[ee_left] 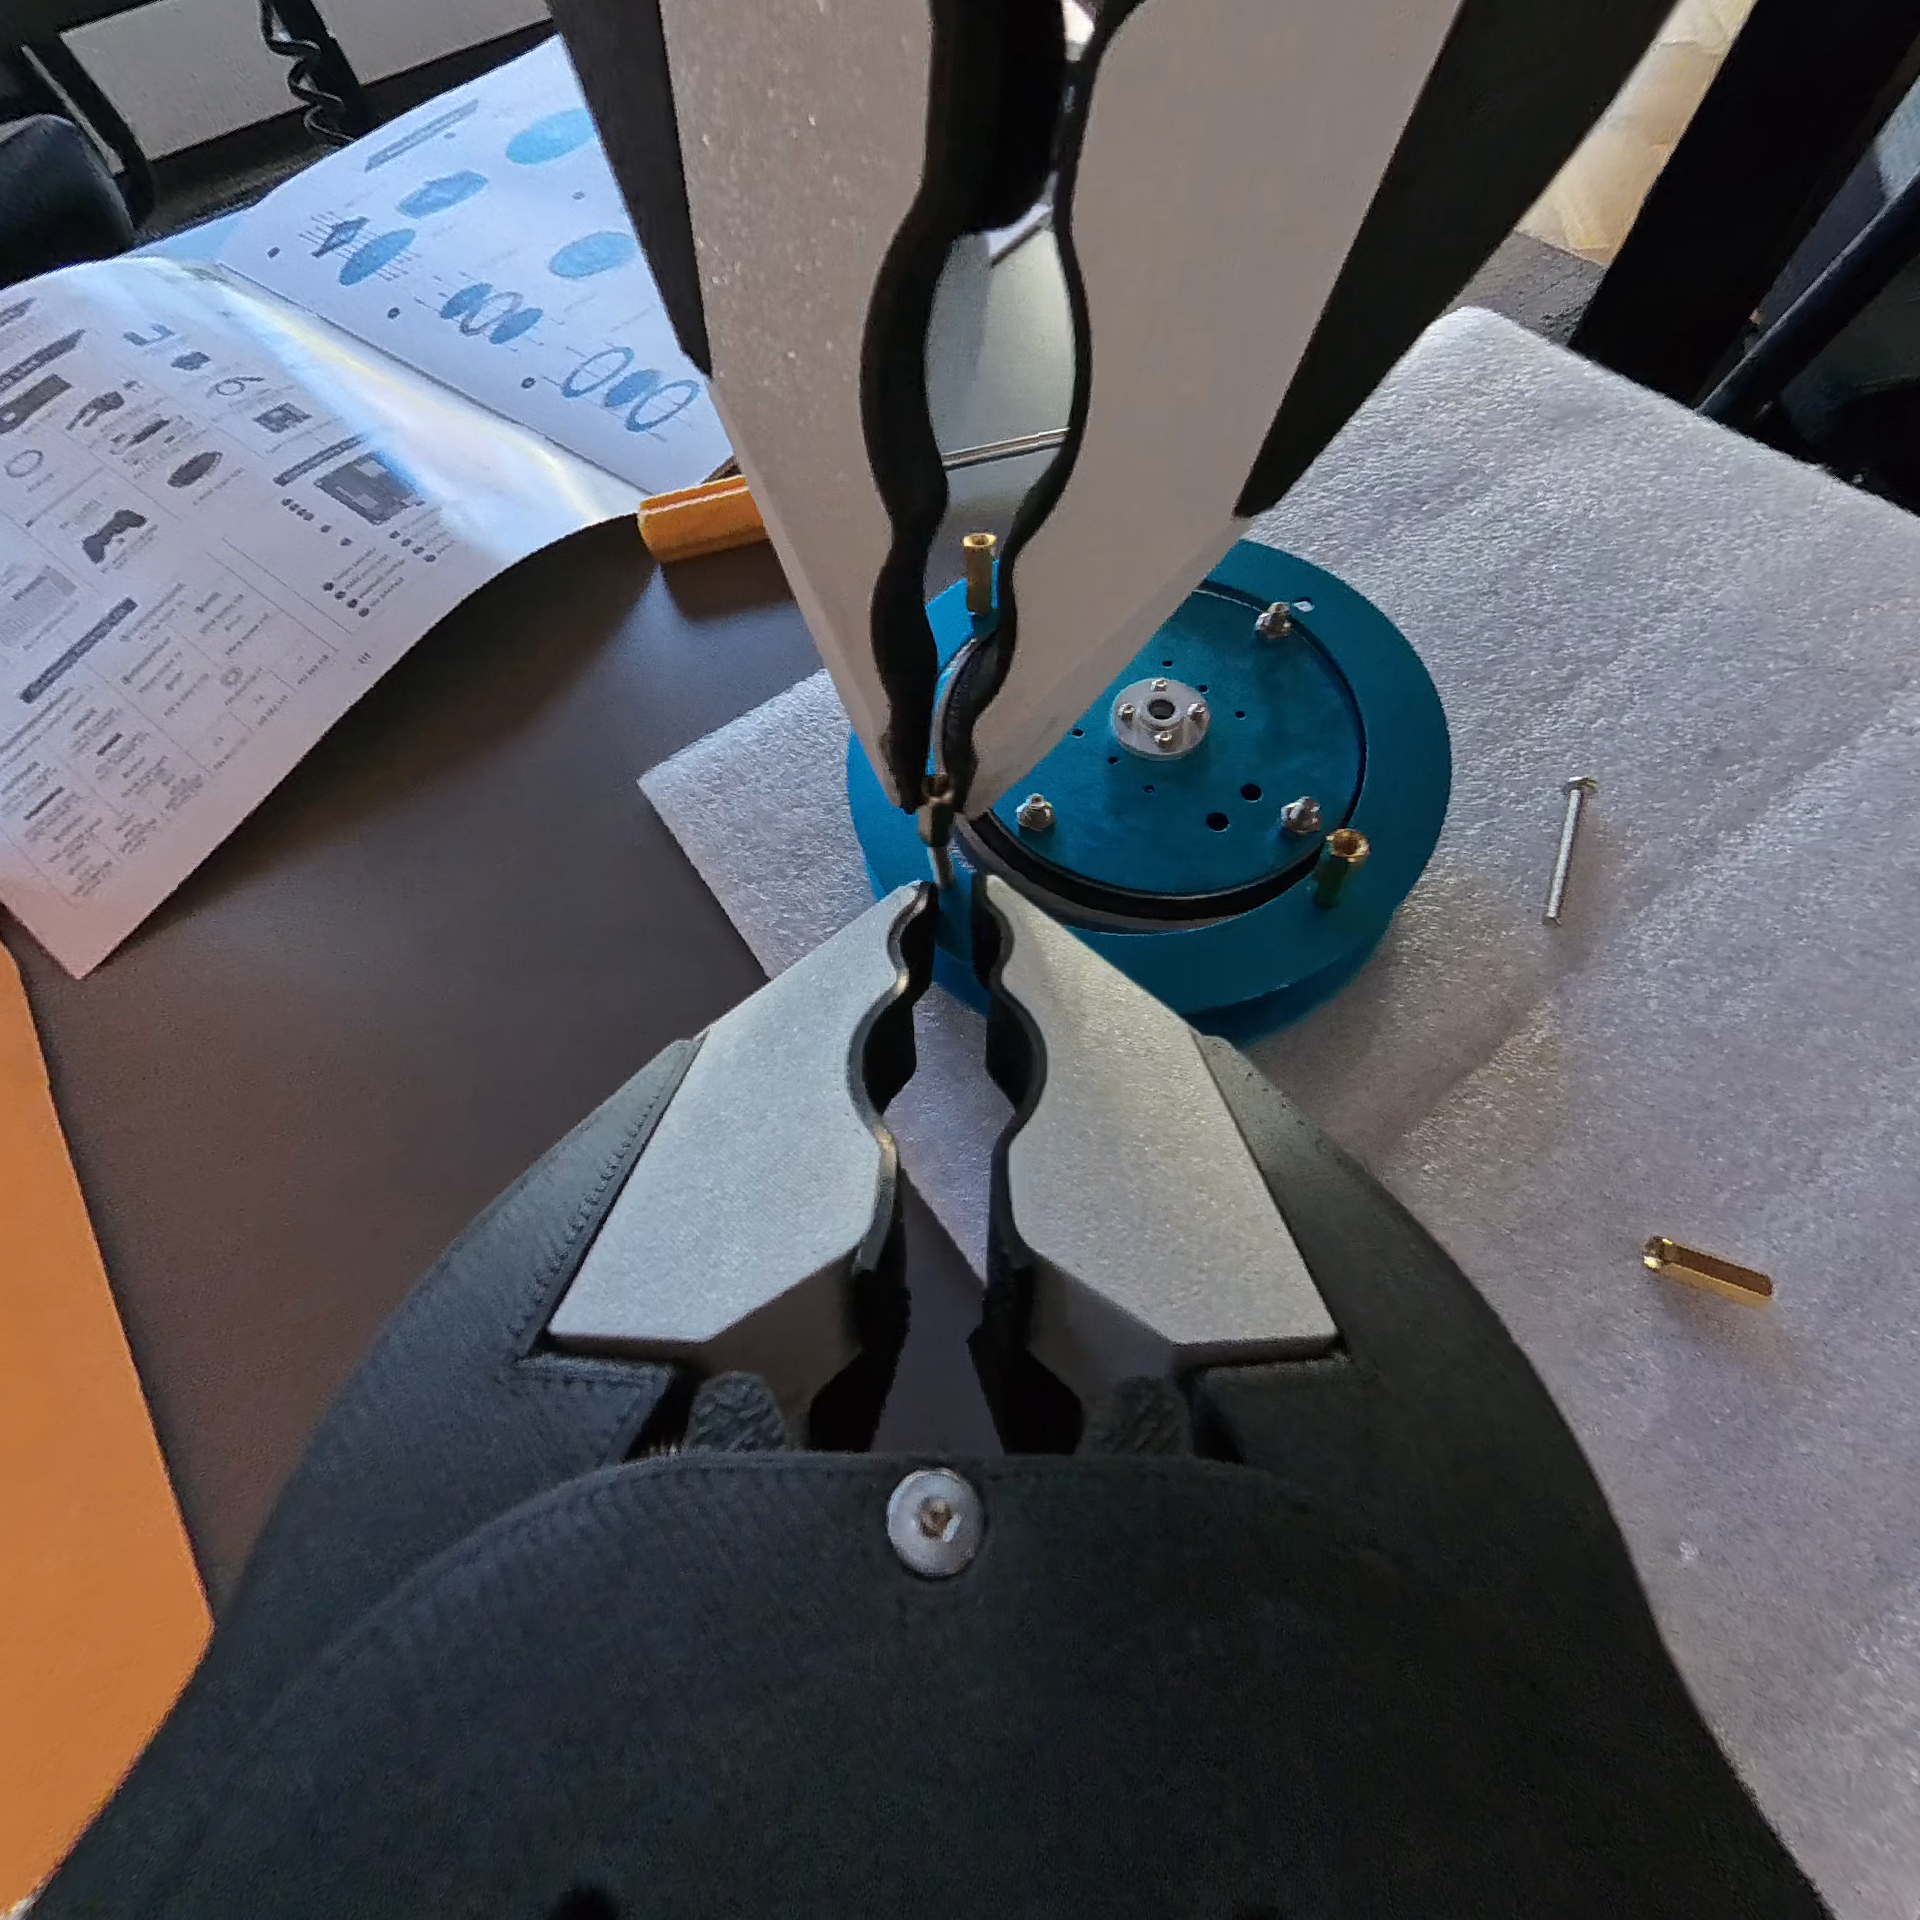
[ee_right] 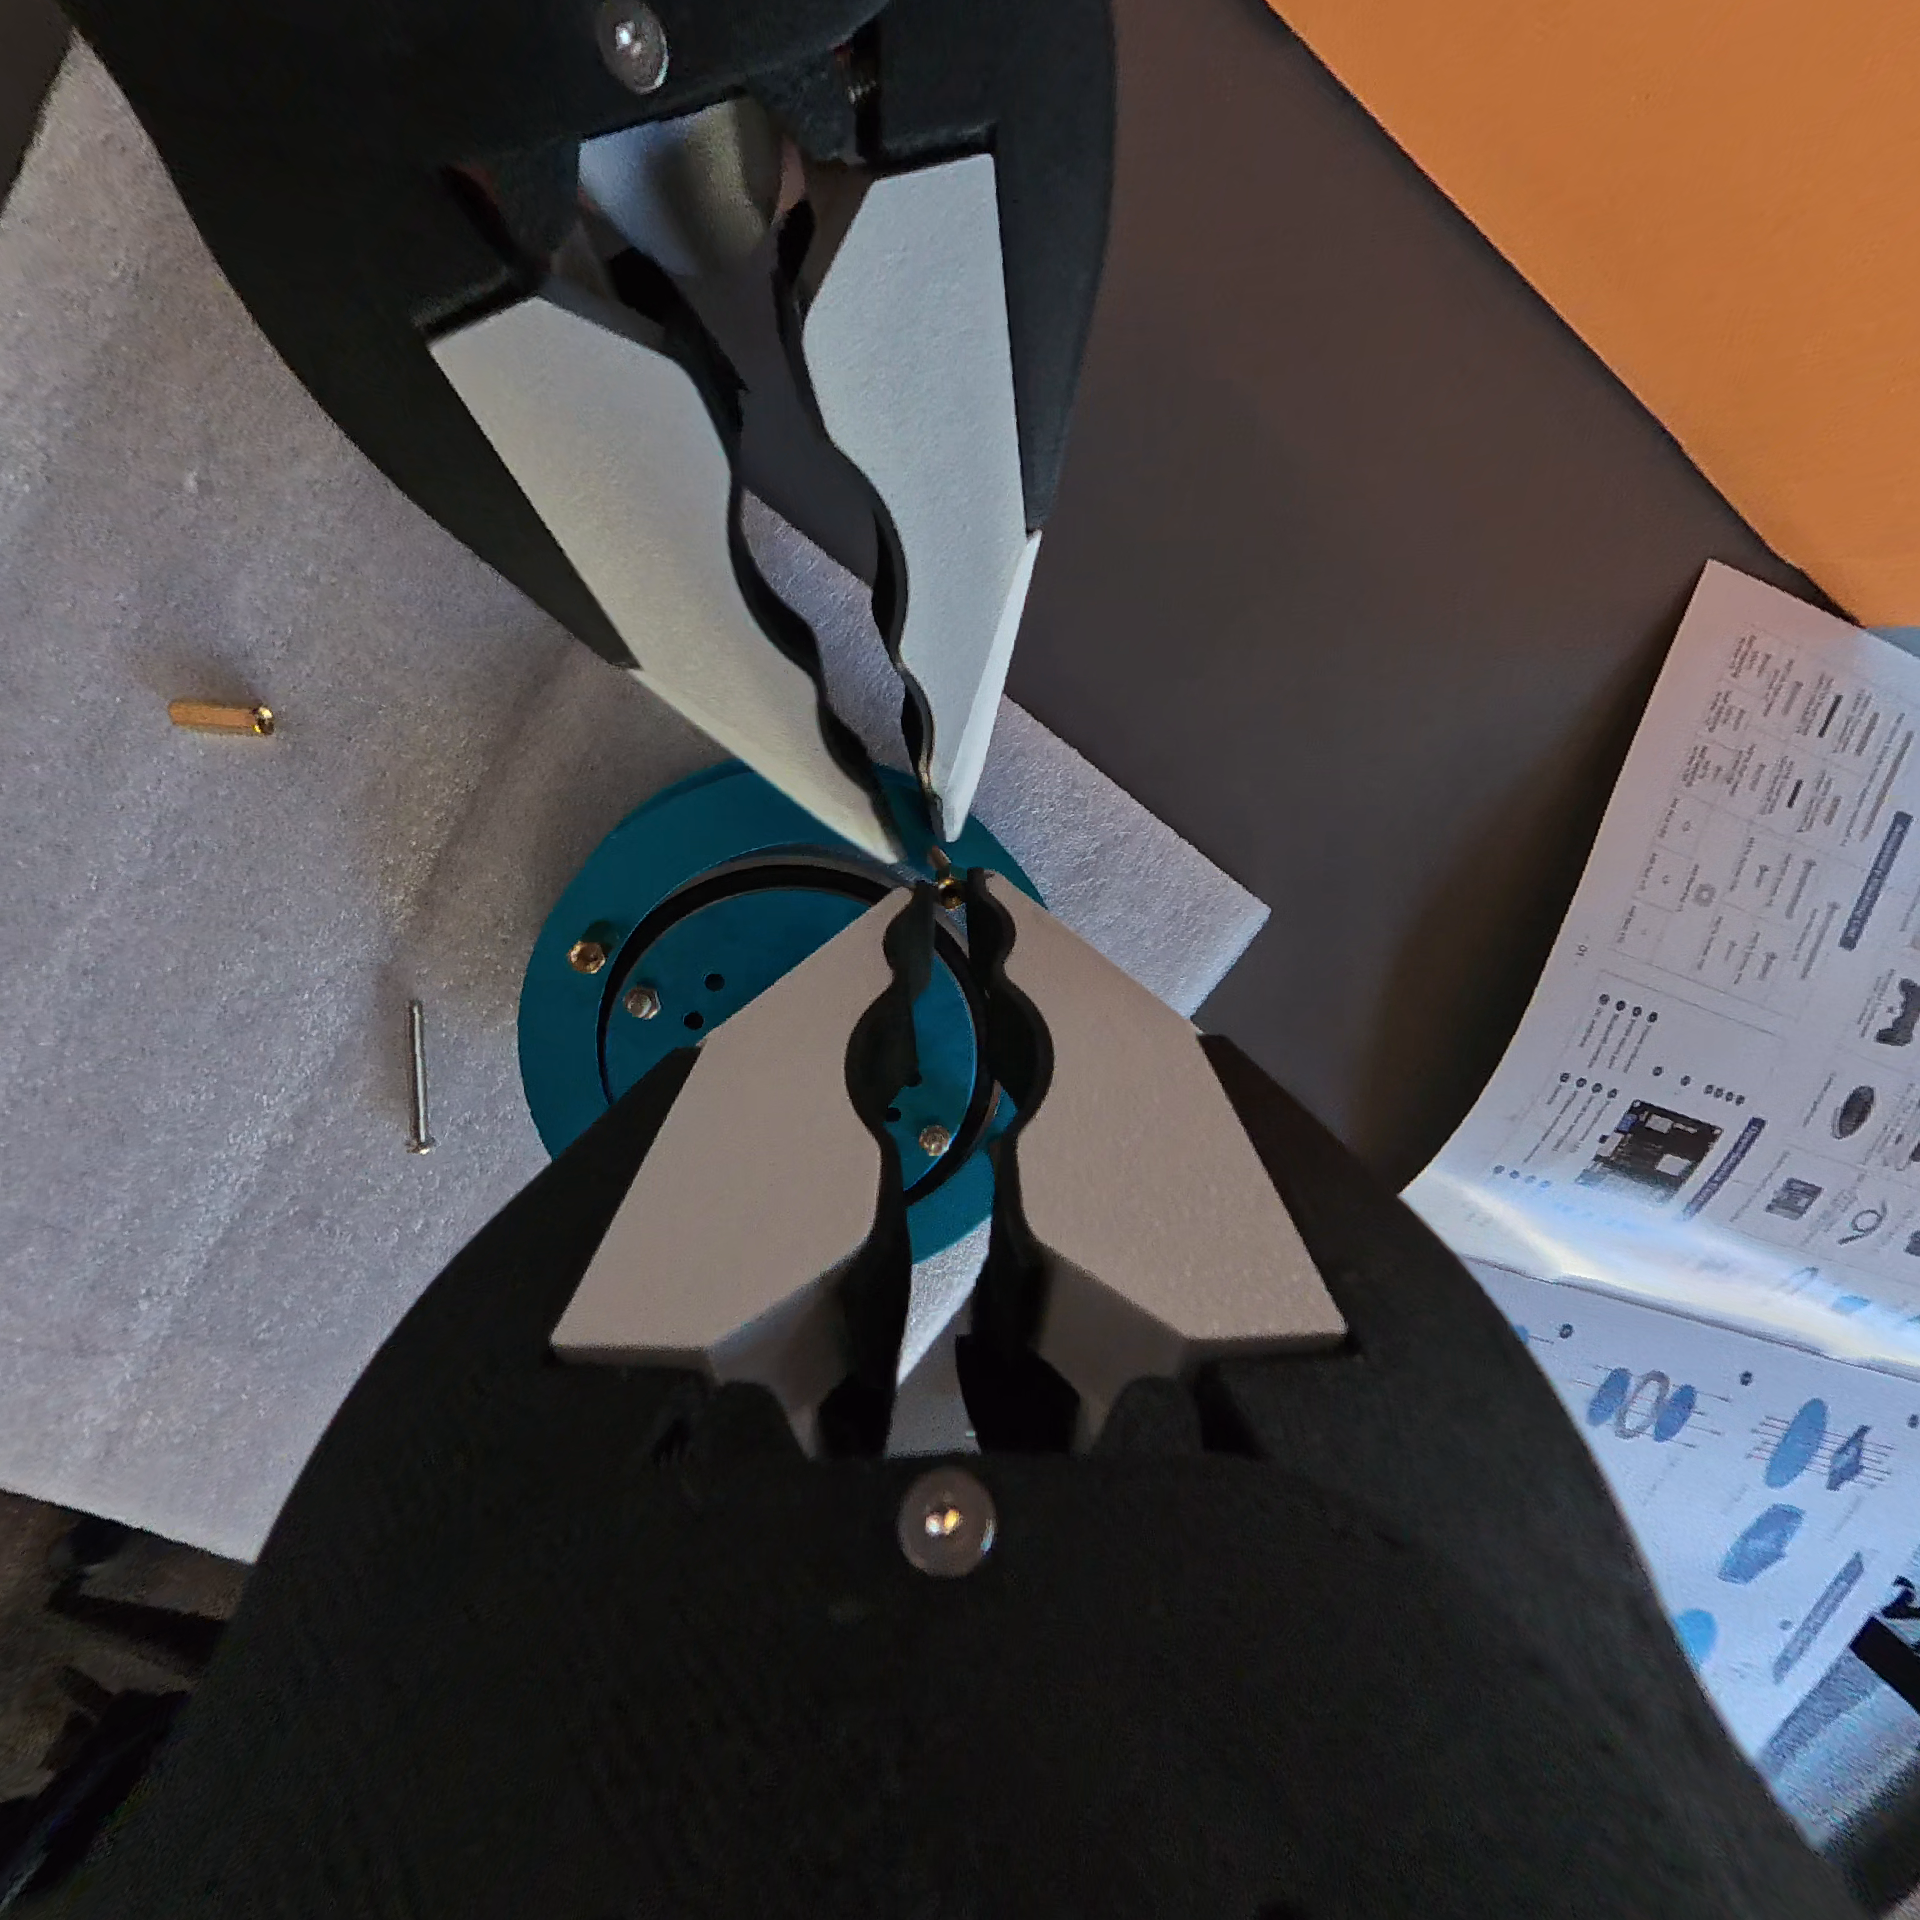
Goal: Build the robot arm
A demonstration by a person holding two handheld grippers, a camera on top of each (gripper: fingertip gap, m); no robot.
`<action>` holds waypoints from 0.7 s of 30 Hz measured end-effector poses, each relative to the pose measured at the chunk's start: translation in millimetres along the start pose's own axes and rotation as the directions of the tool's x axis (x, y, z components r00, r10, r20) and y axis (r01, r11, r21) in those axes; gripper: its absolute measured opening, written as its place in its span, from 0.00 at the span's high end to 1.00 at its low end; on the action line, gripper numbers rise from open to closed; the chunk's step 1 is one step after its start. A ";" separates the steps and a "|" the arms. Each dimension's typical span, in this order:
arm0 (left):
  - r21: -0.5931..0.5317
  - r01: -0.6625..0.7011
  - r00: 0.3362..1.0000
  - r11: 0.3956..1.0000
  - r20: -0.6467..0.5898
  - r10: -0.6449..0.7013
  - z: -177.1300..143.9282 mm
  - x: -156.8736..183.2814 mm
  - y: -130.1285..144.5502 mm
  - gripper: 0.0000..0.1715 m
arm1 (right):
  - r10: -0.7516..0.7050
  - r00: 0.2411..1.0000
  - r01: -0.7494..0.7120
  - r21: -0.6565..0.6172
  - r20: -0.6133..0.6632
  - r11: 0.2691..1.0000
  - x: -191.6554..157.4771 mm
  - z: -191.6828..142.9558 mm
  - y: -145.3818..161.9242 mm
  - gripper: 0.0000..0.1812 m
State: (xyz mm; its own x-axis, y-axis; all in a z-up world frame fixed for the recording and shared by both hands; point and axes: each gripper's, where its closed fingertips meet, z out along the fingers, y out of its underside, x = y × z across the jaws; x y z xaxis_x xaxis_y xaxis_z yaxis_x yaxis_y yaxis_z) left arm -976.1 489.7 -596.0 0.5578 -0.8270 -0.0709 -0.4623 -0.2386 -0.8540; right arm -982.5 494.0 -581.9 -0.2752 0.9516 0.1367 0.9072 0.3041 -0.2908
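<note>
A blue wheel hub [ee_left: 1226,748] lies flat on white foam [ee_left: 1558,623], with two brass standoffs [ee_left: 979,571] standing on its rim. My right gripper [ee_left: 937,792] comes down from the top and is shut on a third brass standoff [ee_left: 938,819] at the rim's near-left edge. A thin screw shaft [ee_left: 947,864] hangs below that standoff. My left gripper [ee_left: 956,894] is closed on the shaft, tip to tip with the right one. In the right wrist view my right gripper [ee_right: 948,894] pinches the standoff [ee_right: 948,886] over the hub [ee_right: 582,1039], facing the left gripper [ee_right: 928,831].
A loose brass standoff [ee_left: 1709,1270] and a loose long screw [ee_left: 1567,850] lie on the foam to the right of the hub. An open printed manual [ee_left: 260,468] lies on the dark table at the left, with a small yellow block [ee_left: 701,520] beside it and an orange sheet [ee_left: 62,1351] at the near left. The tips of both grippers are at nearly the same place.
</note>
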 end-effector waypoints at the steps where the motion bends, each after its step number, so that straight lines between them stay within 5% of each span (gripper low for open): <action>1: -0.002 -0.005 1.000 1.000 0.014 0.005 0.3 -2.1 0.0 0.97 | 0.008 1.000 -0.008 0.010 -0.002 1.000 0.3 0.1 -0.4 0.97; 21: 0.006 -0.044 0.999 0.999 -0.004 0.044 7.1 -1.6 -2.8 0.99 | 0.202 0.975 -0.219 0.268 0.090 0.938 -0.1 -0.8 -1.4 0.97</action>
State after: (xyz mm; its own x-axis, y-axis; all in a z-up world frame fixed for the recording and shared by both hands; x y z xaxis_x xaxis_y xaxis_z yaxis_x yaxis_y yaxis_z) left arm -970.7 495.3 -597.2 0.5344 -0.8385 -0.1061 -0.4820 -0.1992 -0.8532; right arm -983.5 493.4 -580.7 -0.1141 0.9934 -0.0105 0.8260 0.0890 -0.5566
